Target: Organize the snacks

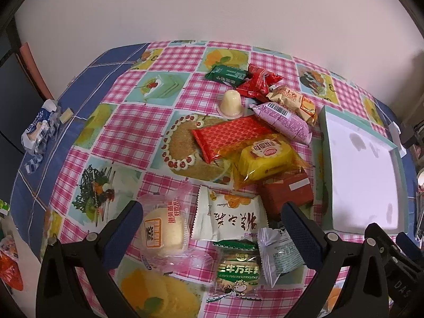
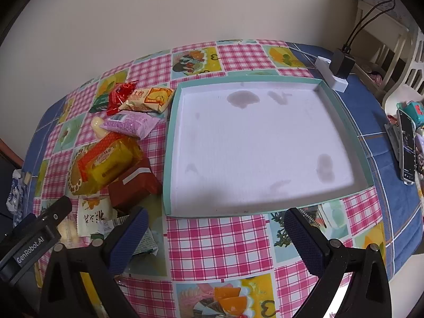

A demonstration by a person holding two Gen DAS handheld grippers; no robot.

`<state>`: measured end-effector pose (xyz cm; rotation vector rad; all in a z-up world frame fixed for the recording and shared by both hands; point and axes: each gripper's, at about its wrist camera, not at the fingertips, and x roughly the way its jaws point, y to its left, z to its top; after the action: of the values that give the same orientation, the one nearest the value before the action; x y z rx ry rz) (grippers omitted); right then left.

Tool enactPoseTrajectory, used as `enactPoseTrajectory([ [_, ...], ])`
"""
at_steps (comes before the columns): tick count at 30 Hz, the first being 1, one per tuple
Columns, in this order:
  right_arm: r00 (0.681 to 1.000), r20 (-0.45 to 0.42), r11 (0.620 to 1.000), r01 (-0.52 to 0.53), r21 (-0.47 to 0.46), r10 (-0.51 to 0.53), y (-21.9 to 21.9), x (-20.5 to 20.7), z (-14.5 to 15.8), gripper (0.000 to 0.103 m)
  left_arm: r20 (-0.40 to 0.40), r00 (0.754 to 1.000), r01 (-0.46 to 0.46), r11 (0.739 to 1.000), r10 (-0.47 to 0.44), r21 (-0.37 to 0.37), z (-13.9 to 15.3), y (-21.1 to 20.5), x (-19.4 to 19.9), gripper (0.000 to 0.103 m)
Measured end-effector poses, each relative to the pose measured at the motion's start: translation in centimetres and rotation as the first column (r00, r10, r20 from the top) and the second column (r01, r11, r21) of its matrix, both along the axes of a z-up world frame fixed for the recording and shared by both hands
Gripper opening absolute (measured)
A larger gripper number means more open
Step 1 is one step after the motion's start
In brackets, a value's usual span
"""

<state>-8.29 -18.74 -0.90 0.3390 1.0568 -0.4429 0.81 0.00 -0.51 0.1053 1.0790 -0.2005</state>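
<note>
A heap of wrapped snacks lies on the checked tablecloth. In the left wrist view my left gripper [image 1: 212, 220] stands open above a white packet with black characters [image 1: 228, 218], with a clear-wrapped bun [image 1: 165, 232] at its left finger and a pale lilac packet [image 1: 278, 254] at its right. Farther off lie a red patterned bar [image 1: 228, 137], a yellow cake pack [image 1: 267, 159], a jelly cup [image 1: 231, 103] and a pink packet [image 1: 283, 122]. The shallow white tray with a teal rim [image 2: 169, 145] holds nothing. My right gripper [image 2: 214, 228] is open over the cloth just before the tray's near edge.
A white power strip with a black plug [image 2: 336, 71] sits behind the tray. A phone on a stand [image 2: 406, 145] is at the right table edge. A crumpled blue-and-white wrapper [image 1: 39, 129] lies at the left edge. A wall backs the table.
</note>
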Motion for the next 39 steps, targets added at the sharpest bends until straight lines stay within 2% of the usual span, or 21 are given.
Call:
enactPoseTrajectory([
  [13,1.000,-0.017,1.000,-0.002,0.000,0.002,0.0,0.3,-0.4,0.103,-0.010,1.000,0.022,0.998,-0.021,0.053,-0.2,-0.3,0.1,0.103],
  [18,1.000,-0.026,1.000,-0.005,-0.003,0.005,0.1,0.5,-0.5,0.103,-0.026,1.000,0.006,0.999,-0.006,0.033,-0.2,0.1,0.2,0.103],
  [24,0.999,-0.035,1.000,-0.008,-0.007,0.008,0.3,0.6,-0.7,0.103,-0.059,0.997,-0.054,0.999,0.054,0.005,-0.5,1.1,0.6,0.103],
  [36,0.999,-0.040,1.000,-0.026,-0.007,0.025,0.7,0.9,-0.8,0.103,-0.095,0.994,-0.063,0.997,0.059,-0.039,-0.7,1.6,0.8,0.103],
  [39,0.998,-0.013,0.998,-0.054,0.015,0.055,1.1,1.0,-0.6,0.103,-0.101,0.993,-0.070,0.996,0.064,-0.055,-0.7,2.0,0.9,0.103],
])
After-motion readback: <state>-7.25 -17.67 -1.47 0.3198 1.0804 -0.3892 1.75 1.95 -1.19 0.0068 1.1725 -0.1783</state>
